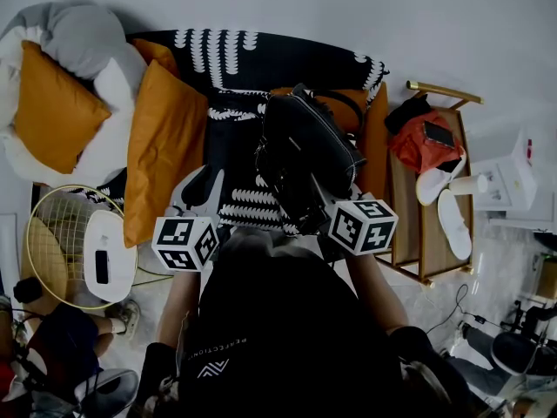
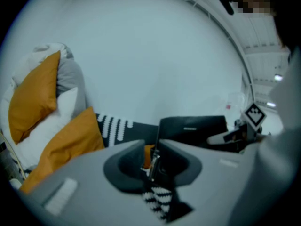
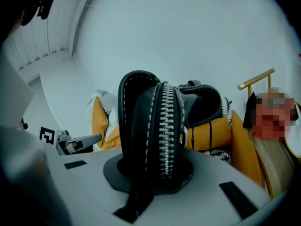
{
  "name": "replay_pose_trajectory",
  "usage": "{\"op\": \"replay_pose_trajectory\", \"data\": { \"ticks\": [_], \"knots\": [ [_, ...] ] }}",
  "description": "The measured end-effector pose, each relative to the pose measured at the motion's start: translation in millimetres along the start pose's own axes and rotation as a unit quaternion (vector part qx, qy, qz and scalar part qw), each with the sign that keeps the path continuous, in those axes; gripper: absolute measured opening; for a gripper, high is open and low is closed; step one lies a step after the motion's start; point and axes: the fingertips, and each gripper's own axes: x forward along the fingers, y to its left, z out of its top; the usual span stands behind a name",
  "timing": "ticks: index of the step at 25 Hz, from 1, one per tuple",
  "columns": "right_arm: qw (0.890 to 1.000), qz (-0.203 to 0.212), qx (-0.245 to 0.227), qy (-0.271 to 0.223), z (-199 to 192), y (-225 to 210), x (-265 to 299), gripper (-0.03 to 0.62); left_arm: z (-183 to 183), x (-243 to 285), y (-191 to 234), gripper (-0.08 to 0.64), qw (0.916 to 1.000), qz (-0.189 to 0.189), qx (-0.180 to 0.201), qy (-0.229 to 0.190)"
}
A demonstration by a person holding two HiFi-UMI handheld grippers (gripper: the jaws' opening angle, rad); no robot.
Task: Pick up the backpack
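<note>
My right tool (image 3: 157, 169) is clenched on the backpack's (image 1: 305, 151) zipped edge; the left tool (image 2: 151, 163) pinches its buckle (image 2: 152, 158). The backpack looks raised above the sofa (image 1: 261, 55), its long axis running away from me; the right hand is nearer.

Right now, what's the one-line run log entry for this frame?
phase: backpack gripped | left gripper: shut on strap buckle | right gripper: shut on backpack, zipper edge | backpack over patterned blanket

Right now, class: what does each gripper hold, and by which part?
The black backpack: right gripper clamps its zipped edge, left gripper pinches a strap at its metal buckle.
</note>
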Motion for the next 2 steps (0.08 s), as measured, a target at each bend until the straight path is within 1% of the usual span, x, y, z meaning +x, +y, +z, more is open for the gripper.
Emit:
{"op": "replay_pose_trajectory", "data": {
  "ticks": [2],
  "knots": [
    [1.000,0.000,-0.001,0.001,0.7,0.0,1.0,0.028,0.1,1.3,0.1,0.101,1.0000,-0.001,-0.001,0.001]
  ]
}}
